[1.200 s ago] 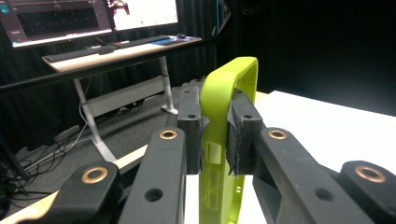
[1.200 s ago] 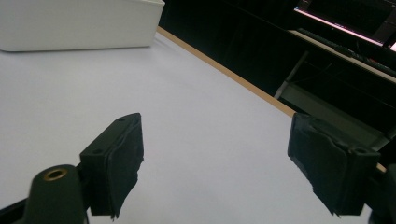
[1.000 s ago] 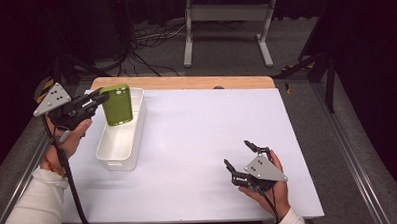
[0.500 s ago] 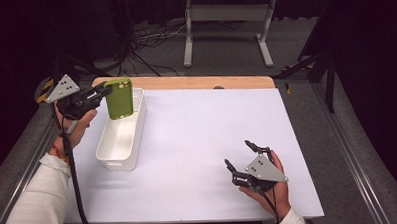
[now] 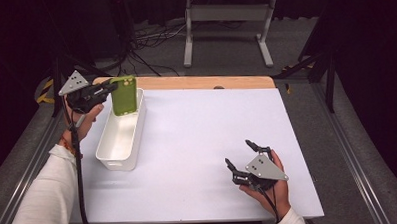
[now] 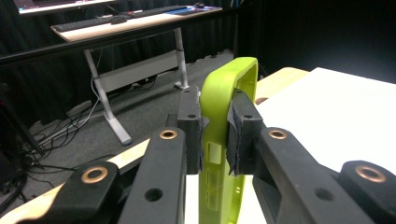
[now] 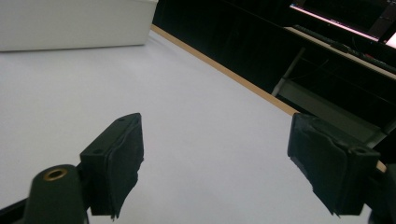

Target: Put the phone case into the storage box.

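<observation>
A dark room is seen around a white table (image 5: pixel 197 142) with a pale wooden strip along its far edge; beyond it, on grey carpet, a metal desk frame (image 5: pixel 226 26) and loose cables are visible. In the left gripper view, a desk with keyboards is made out in the background, and in the right gripper view the lit edge of a monitor (image 7: pixel 345 16) is seen, but nothing on it can be read.

A green phone case (image 5: pixel 124 95) is held upright above the far end of a white rectangular bin (image 5: pixel 108 157), which stands on the left part of the table. The case is gripped at one long edge by the left gripper (image 5: pixel 108 88), whose jaws are clenched on it. In the left gripper view the case (image 6: pixel 219 100) is seen edge-on between the two black pads (image 6: pixel 190 123), with button cut-outs along its side. A camera opening is seen at its upper corner in the high view. No brand, label or writing can be made out on the case, the bin or the grippers.

The right gripper (image 5: pixel 243 155) is held low over the near right part of the table, well apart from the bin. In the right gripper view its jaws are spread wide with nothing between them, above bare white table, and the bin (image 7: pixel 77 23) is seen farther off.
</observation>
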